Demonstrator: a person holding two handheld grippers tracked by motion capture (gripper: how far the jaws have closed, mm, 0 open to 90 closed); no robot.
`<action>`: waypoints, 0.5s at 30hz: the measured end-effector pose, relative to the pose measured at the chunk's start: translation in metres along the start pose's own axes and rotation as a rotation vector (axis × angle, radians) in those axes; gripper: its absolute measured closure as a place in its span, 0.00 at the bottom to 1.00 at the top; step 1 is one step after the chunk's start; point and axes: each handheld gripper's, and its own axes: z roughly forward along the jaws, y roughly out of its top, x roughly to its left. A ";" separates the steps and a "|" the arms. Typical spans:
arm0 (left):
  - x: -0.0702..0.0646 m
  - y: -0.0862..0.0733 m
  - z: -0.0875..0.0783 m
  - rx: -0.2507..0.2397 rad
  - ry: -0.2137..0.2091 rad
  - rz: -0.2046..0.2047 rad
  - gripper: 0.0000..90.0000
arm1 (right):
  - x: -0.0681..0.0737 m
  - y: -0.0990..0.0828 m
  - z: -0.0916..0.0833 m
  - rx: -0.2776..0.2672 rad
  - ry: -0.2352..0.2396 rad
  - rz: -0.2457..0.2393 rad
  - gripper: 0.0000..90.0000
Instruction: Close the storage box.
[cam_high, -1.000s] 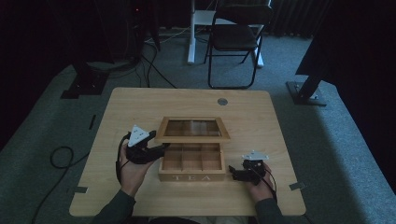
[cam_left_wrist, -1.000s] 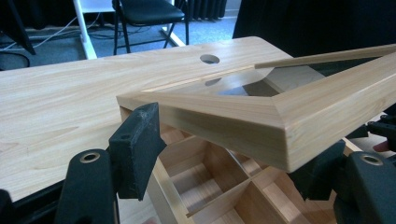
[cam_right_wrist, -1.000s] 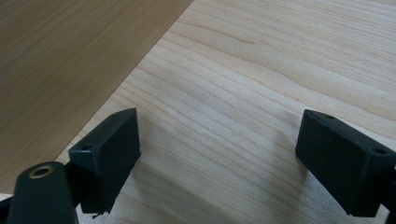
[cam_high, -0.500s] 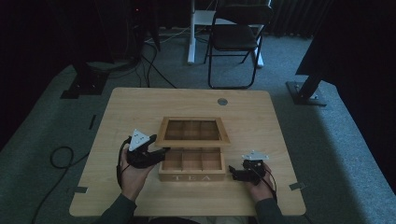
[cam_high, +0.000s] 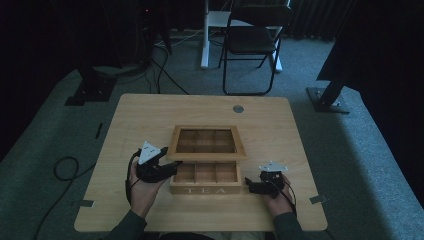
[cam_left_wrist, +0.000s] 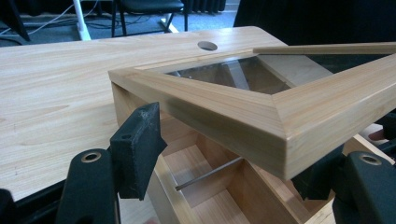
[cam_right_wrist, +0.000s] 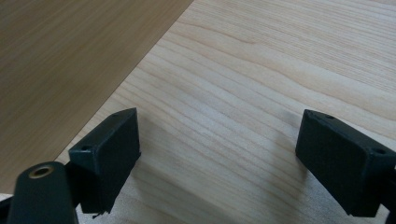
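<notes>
A wooden tea box (cam_high: 205, 190) marked TEA stands mid-table, its compartments (cam_left_wrist: 205, 186) bare. Its glass-paned lid (cam_high: 207, 155) is hinged at the back and hangs partly raised over the base. My left gripper (cam_high: 172, 167) is at the box's left side. In the left gripper view, the lid's front corner (cam_left_wrist: 224, 112) sits between the wide-apart jaws of the left gripper (cam_left_wrist: 229, 163). My right gripper (cam_high: 250, 186) rests on the table just right of the box. In its own view the right gripper (cam_right_wrist: 219, 154) is open over bare wood, with the box's side wall (cam_right_wrist: 60, 60) at the left.
The light wooden table (cam_high: 125, 125) has a round cable hole (cam_high: 238, 108) behind the box. Beyond the far edge stands a black folding chair (cam_high: 252, 40). A cable (cam_high: 65, 167) loops on the carpet at the left, and dark stand bases (cam_high: 327, 100) flank the table.
The lid's free front edge has come lower and nearer the front of the box. My left gripper has shifted slightly with it. The right gripper has stayed put.
</notes>
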 end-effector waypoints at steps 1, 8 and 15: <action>0.000 -0.001 0.000 0.001 -0.001 -0.002 0.38 | 0.000 0.000 0.000 0.000 0.000 0.000 0.15; 0.000 -0.004 0.001 0.003 -0.004 -0.003 0.38 | 0.000 0.000 0.000 0.000 0.000 0.000 0.15; -0.001 -0.006 0.001 0.008 -0.002 -0.004 0.38 | 0.000 0.000 0.000 0.000 0.000 0.001 0.15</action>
